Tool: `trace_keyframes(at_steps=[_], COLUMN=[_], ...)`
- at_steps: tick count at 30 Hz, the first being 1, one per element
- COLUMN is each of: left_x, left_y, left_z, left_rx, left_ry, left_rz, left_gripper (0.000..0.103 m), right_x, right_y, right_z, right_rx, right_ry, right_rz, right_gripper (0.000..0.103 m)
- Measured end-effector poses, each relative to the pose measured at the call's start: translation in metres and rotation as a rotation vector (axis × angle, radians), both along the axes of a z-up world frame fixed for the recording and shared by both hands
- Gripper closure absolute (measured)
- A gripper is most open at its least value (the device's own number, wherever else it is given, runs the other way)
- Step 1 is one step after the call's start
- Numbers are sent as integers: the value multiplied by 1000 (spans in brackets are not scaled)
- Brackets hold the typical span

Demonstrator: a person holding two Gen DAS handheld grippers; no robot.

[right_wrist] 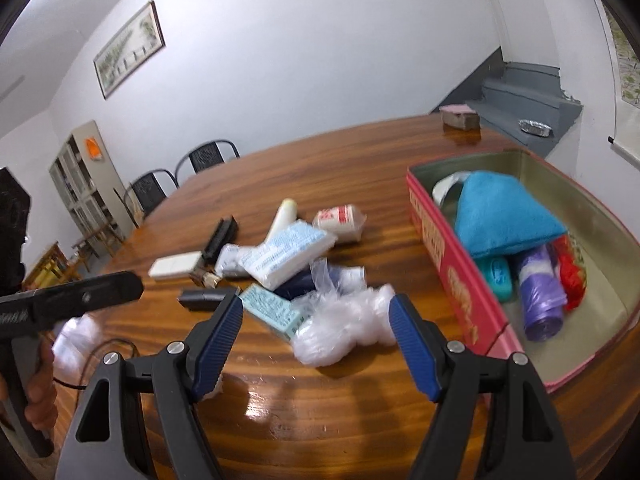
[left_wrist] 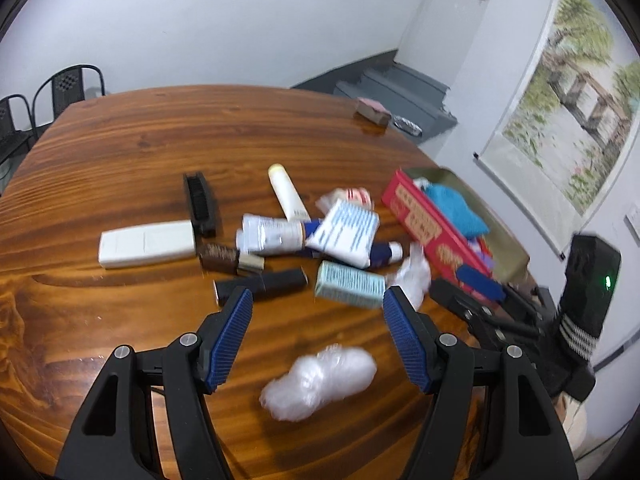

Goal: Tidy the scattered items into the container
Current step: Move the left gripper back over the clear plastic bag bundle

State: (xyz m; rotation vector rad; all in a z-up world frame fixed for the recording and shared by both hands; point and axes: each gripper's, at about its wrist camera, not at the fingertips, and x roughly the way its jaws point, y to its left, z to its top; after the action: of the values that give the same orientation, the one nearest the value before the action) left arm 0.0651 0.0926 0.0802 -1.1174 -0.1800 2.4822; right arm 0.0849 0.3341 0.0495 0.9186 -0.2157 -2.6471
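I hold both grippers tilted down over the wooden table (left_wrist: 120,152). My left gripper (left_wrist: 318,300) hangs released, jaws apart, above a crumpled clear bag (left_wrist: 318,380). My right gripper (right_wrist: 316,308) is also released, nothing gripped, near another clear bag (right_wrist: 344,328). The scattered items (left_wrist: 280,236) lie just beyond; the red tin (right_wrist: 448,248) sits to the right.

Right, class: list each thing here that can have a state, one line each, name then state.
Left gripper: jaws open, holding nothing.
Right gripper: jaws open, holding nothing.
Red tin: lidless, partly filled.
Blue cloth: inside the tin, on top.
Purple roll: inside the tin, lying down.
Cream tube: on the table, lying flat.
White remote: on the table, lying flat.
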Motion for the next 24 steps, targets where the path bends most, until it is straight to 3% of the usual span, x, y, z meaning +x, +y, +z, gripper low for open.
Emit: trace_keyframes(at_steps=[10, 24], left_x=[9, 4], left_y=[11, 21], left_z=[-26, -56], left_rx=[-60, -148], left_ry=[-9, -54], left_rz=[-112, -135], left_gripper=[32, 32], right_x=[-13, -26], right_y=[-8, -13], right_z=[-15, -23], right_rx=[65, 114], right_ry=[-82, -132], right_rz=[-48, -67], right_gripper=[24, 24])
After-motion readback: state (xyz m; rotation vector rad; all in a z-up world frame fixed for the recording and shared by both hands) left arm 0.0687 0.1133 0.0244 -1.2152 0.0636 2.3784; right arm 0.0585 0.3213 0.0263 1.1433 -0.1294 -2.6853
